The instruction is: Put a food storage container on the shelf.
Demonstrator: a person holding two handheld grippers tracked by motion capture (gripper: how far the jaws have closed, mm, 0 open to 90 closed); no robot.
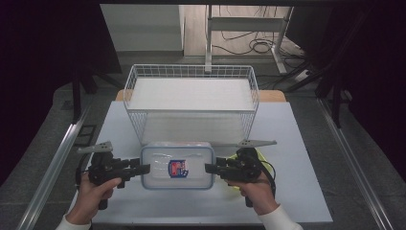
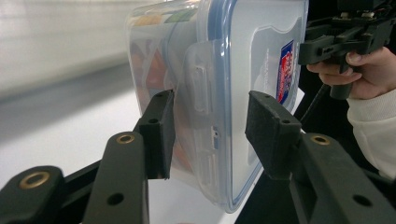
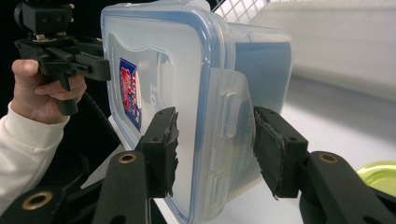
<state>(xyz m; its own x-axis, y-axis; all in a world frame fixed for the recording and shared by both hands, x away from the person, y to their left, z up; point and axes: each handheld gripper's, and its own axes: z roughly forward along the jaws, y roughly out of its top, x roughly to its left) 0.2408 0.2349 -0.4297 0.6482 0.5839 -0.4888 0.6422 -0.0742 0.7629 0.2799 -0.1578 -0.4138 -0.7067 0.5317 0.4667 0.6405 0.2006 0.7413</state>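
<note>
Gripping a clear lidded food container (image 1: 177, 165) from both short ends, the left gripper (image 1: 145, 168) and the right gripper (image 1: 209, 168) hold it between them over the near part of the white worktop (image 1: 297, 143), just in front of a white wire basket (image 1: 190, 96). In the left gripper view the jaws straddle the container's side latch (image 2: 201, 91), one pad against the tub wall and the other at the blue-rimmed lid, pinching that end. In the right gripper view the jaws close the same way over the opposite latch (image 3: 231, 116), pads pressed on the lid face and on the tub side. A red and blue label (image 1: 177, 167) sits in the middle of the lid. A yellow-green round thing (image 3: 380, 175) lies on the worktop beside the right hand (image 1: 258, 191).
</note>
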